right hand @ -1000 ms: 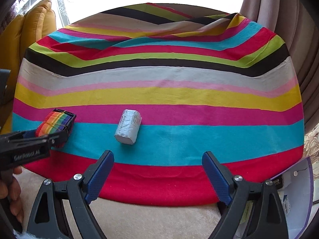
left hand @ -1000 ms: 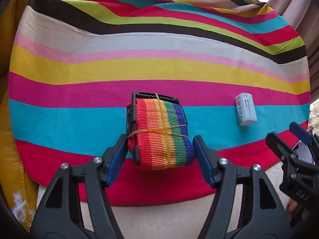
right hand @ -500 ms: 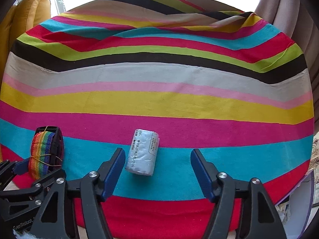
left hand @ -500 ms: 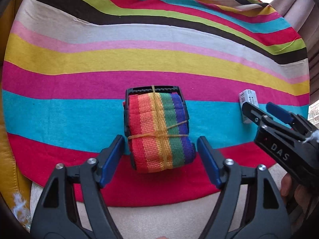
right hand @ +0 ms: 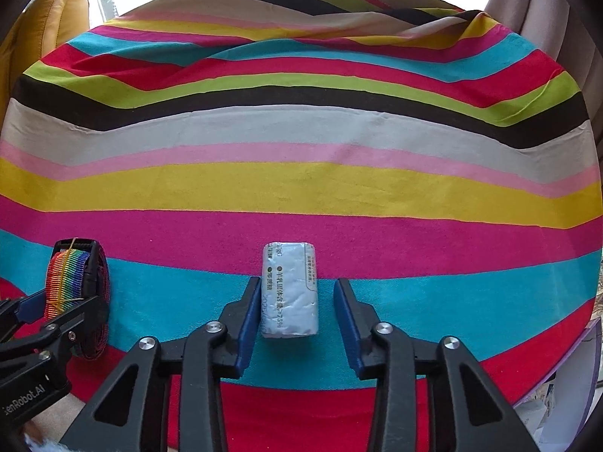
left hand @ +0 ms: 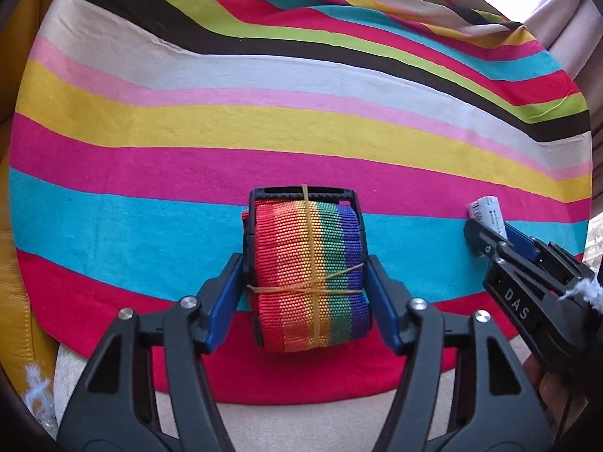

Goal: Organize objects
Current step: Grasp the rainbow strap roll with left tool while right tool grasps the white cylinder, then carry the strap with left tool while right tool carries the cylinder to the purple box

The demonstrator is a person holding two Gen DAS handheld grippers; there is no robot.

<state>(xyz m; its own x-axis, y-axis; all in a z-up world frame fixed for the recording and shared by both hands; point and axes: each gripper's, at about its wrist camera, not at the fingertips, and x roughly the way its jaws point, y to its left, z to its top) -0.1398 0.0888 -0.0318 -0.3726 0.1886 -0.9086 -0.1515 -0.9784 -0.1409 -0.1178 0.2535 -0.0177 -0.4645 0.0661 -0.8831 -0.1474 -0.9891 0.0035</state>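
Observation:
A rolled rainbow strap (left hand: 309,275) with a black buckle and a rubber band lies on the striped cloth (left hand: 264,120). My left gripper (left hand: 303,293) has closed in around it, and both blue pads touch its sides. The strap also shows at the left in the right wrist view (right hand: 69,282). A small silver-white packet (right hand: 290,290) lies on the cyan stripe. My right gripper (right hand: 297,312) straddles it with its jaws open; the left pad is close to the packet, the right pad stands apart. In the left wrist view the packet (left hand: 486,214) peeks out behind the right gripper (left hand: 505,248).
The striped cloth (right hand: 301,188) covers the whole surface, with folds at the far side. A yellow cushion (right hand: 49,11) sits at the back left. Curtains (right hand: 535,7) hang at the right. A white and purple box (right hand: 565,388) lies off the cloth's right front edge.
My left gripper moved forward and closed onto the rainbow strap. My right gripper moved forward and left, centred on the packet, and narrowed its opening.

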